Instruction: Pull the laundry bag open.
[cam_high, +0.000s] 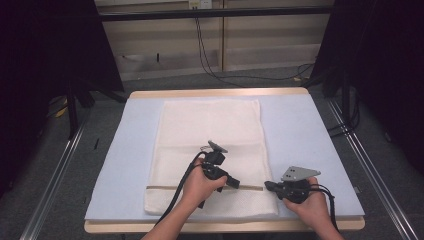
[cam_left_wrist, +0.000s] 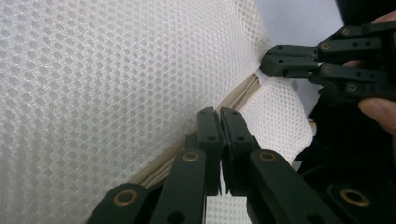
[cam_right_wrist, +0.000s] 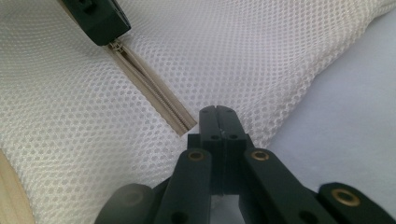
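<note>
A white mesh bag (cam_high: 210, 125) lies flat on the table, with a beige zipper (cam_high: 165, 188) running across its near end. My left gripper (cam_high: 235, 183) rests on the zipper toward its right end. Its jaws are shut at the zipper line (cam_left_wrist: 220, 112), and a small pull tab peeks out under its tip (cam_right_wrist: 114, 44). My right gripper (cam_high: 267, 186) sits at the bag's right edge. It is shut (cam_right_wrist: 217, 111) on the mesh just past the end of the zipper (cam_right_wrist: 149, 84). From the left gripper view its tip (cam_left_wrist: 268, 63) pinches that edge.
A pale blue cloth (cam_high: 300, 130) covers the table, and its wooden edge (cam_high: 220, 93) shows at the far side. Black stands and cables sit on the floor behind. Bare blue cloth flanks the bag on both sides.
</note>
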